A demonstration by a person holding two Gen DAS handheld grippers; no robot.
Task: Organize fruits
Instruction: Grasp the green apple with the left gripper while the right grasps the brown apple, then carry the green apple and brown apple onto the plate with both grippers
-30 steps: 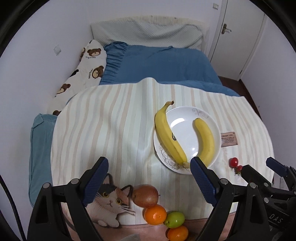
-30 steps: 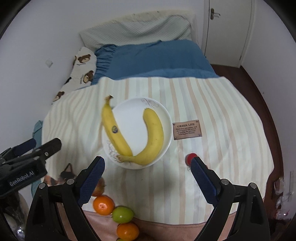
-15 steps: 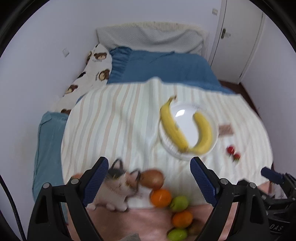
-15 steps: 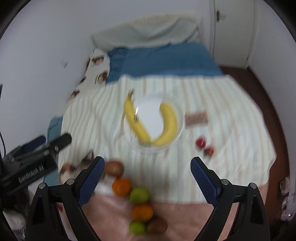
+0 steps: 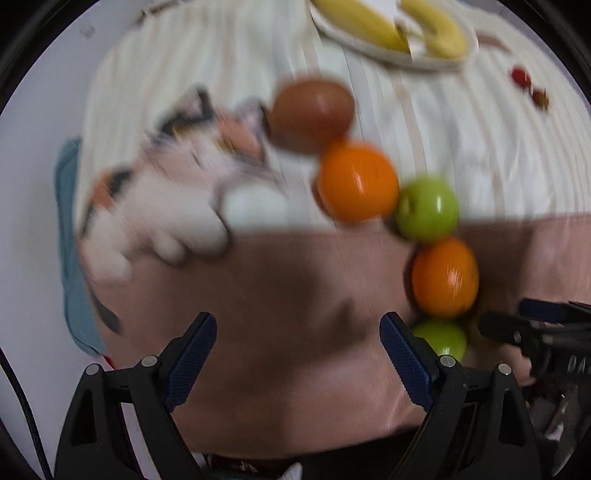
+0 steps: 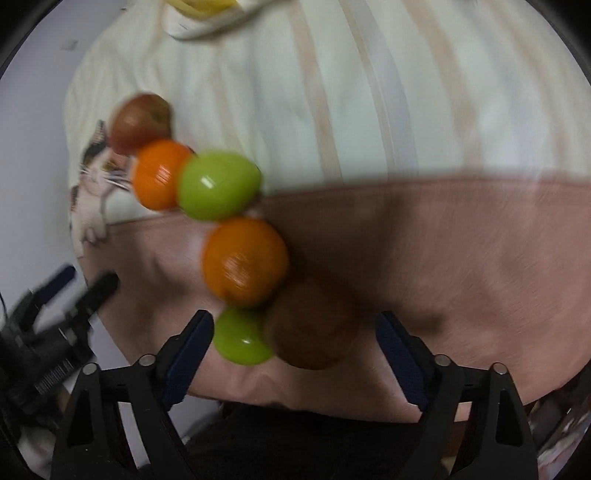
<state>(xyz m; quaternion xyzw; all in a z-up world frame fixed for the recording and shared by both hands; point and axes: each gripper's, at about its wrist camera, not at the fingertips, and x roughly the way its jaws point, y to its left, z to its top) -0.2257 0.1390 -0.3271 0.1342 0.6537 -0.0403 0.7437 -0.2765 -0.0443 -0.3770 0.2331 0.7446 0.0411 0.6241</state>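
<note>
Over the near edge of the bed, both grippers are seen far lower than a second earlier, and the headboard, pillows and door once in view are lost from both views. The left gripper [image 5: 297,338] is held with jaws wide apart and nothing between them. The right gripper [image 6: 295,336] is caught with jaws closing, though the pads press on nothing: a small green fruit [image 6: 242,341] and a brown round fruit [image 6: 314,325] lie between the tips.

The white round plate [image 5: 373,50], now at the top rim, is filled with two yellow bananas [image 5: 358,22].

A touching chain of fruit is laid across the striped cream blanket [image 5: 461,147] and its pink border [image 5: 295,280]: a reddish-brown fruit [image 5: 312,110], an orange [image 5: 356,182], a green apple [image 5: 426,208], a second orange [image 5: 445,277]. Two small red fruits [image 5: 521,75] are left well apart, beside the plate. A printed cat [image 5: 177,184] is blurred.
</note>
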